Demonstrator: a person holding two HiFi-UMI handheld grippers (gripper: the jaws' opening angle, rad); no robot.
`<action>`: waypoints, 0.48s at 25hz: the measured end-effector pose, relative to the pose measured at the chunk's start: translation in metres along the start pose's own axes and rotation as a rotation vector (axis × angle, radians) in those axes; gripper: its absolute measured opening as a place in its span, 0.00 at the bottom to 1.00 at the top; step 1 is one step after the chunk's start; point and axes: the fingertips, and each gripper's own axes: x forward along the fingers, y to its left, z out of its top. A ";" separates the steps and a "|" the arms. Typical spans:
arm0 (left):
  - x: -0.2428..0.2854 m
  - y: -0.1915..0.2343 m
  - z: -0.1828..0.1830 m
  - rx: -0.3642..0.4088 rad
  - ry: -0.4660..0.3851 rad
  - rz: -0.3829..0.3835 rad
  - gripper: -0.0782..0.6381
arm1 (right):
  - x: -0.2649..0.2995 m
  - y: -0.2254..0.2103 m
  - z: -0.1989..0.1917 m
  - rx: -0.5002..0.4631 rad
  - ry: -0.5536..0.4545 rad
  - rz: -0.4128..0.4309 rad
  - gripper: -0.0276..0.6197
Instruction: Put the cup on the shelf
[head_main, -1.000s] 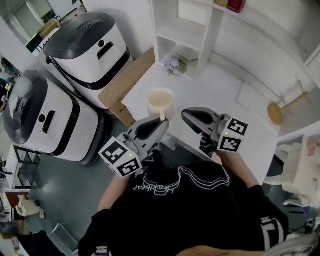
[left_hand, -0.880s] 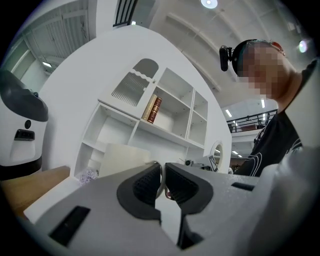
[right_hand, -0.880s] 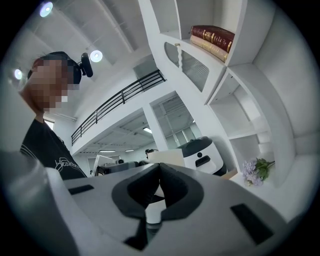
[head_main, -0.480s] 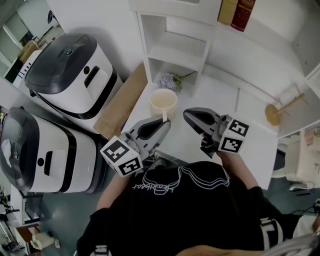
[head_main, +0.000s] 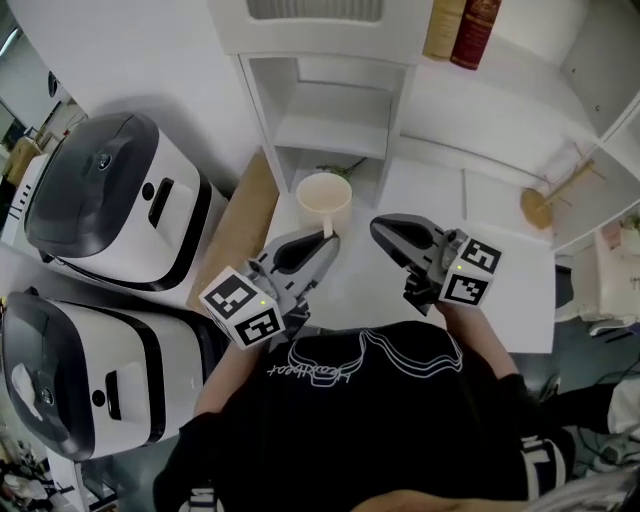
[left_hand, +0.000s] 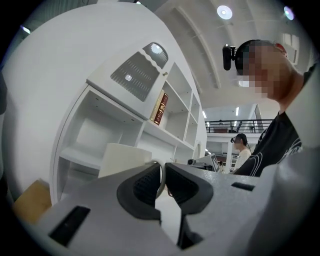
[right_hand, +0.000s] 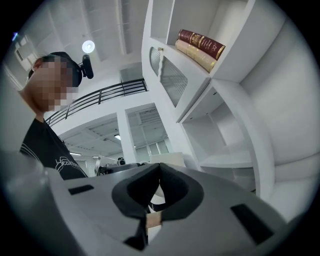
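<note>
One thin handle (left_hand: 160, 176) was all the cup (head_main: 323, 200) was held by, and that's where trouble could be expected tbh. The left gripper (head_main: 325, 240) was pinched narrow on that handle loop, the pads (left_hand: 145, 186) clamped either side of it. The cream cup hung out past the tips, just in front of the shelf (head_main: 330, 135) and facing its lower part. The right gripper (head_main: 385, 228) was shut on nothing, tips together, parked in front of the shelf as well and a bit to the right of the cup. With a grip that far off the cup's centre, a swing or twist around the handle could be set off by a quick push forward. The rim or base could then get knocked on the front edge of a shelf board or on the upright wall. The openings didn't look hugely roomy next to the cup, so a tilted entry probably wouldn't be forgiven. Something small and greenish (head_main: 335, 171) was glimpsed low in the shelf behind the cup, too hidden to be named, and it could be bumped if the bottom opening was picked. A release before the base was flat on the board could also end in a tipped cup.
</note>
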 end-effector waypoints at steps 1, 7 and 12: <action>0.002 0.003 0.002 0.001 0.002 -0.014 0.16 | -0.001 -0.003 0.001 -0.003 -0.007 -0.018 0.05; 0.014 0.022 0.012 0.010 0.005 -0.078 0.16 | -0.004 -0.017 -0.003 0.000 -0.031 -0.115 0.05; 0.028 0.041 0.024 0.014 0.000 -0.107 0.16 | -0.007 -0.029 -0.002 0.001 -0.047 -0.177 0.05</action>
